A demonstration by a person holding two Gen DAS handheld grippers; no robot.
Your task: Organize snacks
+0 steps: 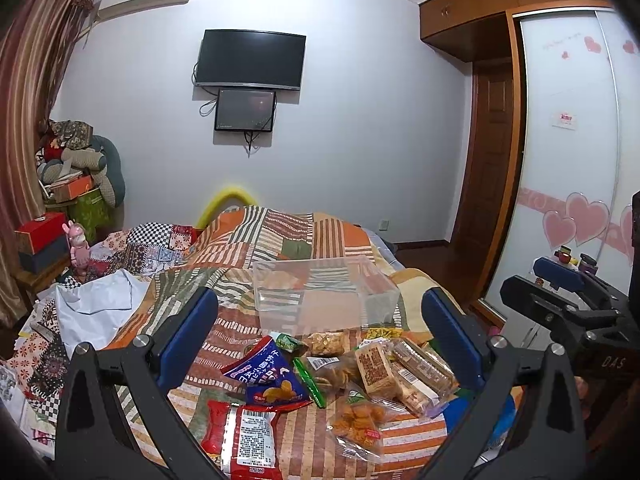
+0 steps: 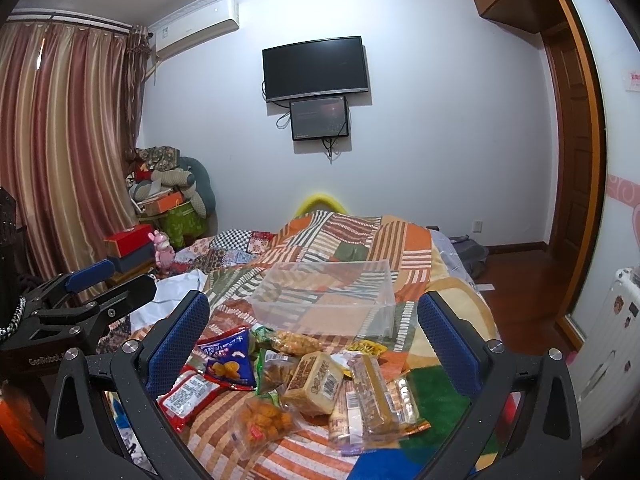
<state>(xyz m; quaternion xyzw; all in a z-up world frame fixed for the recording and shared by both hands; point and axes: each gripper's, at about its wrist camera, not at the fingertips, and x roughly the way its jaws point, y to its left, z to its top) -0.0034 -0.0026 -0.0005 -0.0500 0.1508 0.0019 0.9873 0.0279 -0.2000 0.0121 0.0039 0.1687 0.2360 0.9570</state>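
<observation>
a patchwork quilt (image 2: 360,240) in orange, white and green stripes. on it, a clear plastic bin (image 2: 324,300), a blue crisp packet (image 2: 228,364), a red snack packet (image 2: 186,396), and a tan wrapped biscuit block (image 2: 316,380). both grippers' pads (image 2: 178,340) are blue on black frames.

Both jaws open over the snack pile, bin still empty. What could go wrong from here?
1. The snack packets overlap: the blue chip bag lies on the red packet, so a grasp may drag its neighbour along.
2. The clear plastic bin sits on the rumpled patchwork quilt, so it may tip or slide when packets drop in.
3. The left gripper and right gripper hang close together over the pile and could collide.
</observation>
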